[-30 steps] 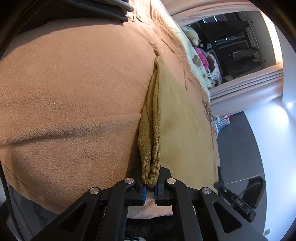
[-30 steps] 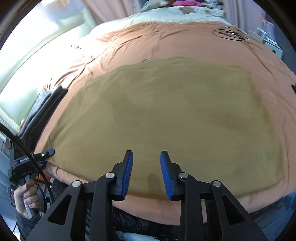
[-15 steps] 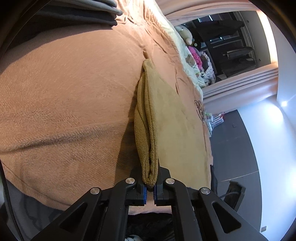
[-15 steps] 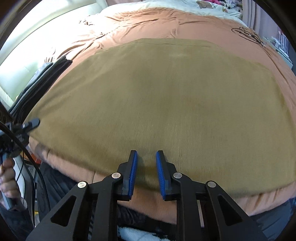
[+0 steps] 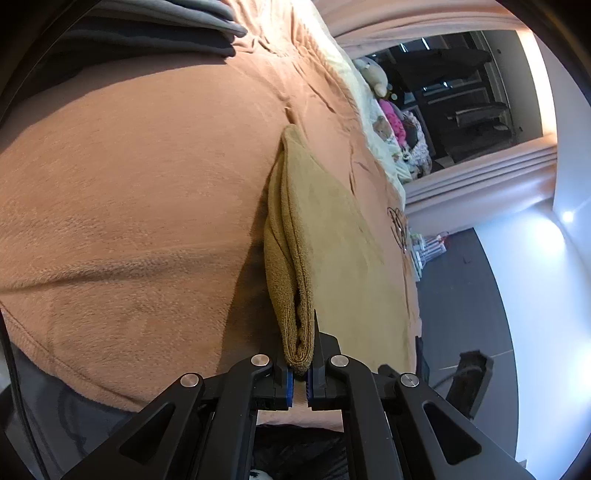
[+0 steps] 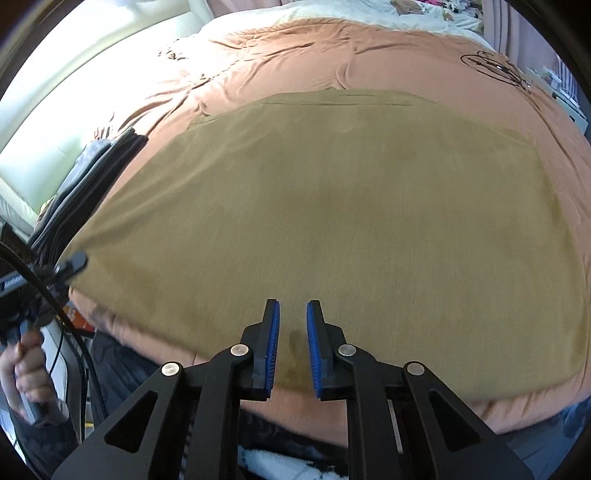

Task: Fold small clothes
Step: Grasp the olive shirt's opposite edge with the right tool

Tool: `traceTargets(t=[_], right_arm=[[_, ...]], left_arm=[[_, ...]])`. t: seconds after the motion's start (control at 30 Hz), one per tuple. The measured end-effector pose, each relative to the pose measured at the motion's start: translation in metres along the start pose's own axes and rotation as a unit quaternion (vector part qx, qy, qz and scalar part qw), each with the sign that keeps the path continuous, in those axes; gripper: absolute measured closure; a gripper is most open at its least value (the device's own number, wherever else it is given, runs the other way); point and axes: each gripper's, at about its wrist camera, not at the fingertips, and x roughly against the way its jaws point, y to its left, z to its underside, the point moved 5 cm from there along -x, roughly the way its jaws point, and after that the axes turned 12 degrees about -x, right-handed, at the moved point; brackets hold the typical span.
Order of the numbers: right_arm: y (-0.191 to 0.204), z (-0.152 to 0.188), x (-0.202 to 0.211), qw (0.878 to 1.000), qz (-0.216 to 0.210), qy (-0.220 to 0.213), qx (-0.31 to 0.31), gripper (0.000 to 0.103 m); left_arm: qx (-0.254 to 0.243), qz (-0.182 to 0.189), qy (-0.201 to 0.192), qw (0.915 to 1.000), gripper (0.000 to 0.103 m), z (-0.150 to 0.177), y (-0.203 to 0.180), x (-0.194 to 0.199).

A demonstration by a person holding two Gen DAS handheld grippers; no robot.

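Now narrower than before, right fingers closing over olive cloth; left fingers still clamping its folded edge.

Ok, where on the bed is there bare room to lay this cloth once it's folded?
Widest bare patch: the orange blanket between the olive cloth and the dark folded stack. Another strip lies beyond the cloth's far edge, toward the cream bedding. Avoid the black cable at the far right corner and the stack's side.
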Motion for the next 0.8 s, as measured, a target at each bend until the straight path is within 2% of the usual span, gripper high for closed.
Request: traceTargets(t=[0.27,0.5,0.8], right_arm=[[-0.002,-0.043,-0.043,1.0,0.018,0.021,-0.001,0.099],[-0.003,-0.093,-0.075,0.999,0.033,0.026,-0.008,0.1],[0.0,-0.148,-0.112,0.998,0.046,0.033,-0.001,0.1]], left_arm=[[0.027,-0.035,0.009,0.999,0.099,0.005,0.012,-0.006],[0.045,-0.067,0.004,0.9967,0.099,0.008,0.013,-0.008],[0.08,-0.076,0.004,0.9939,0.099,0.02,0.023,-0.011]])
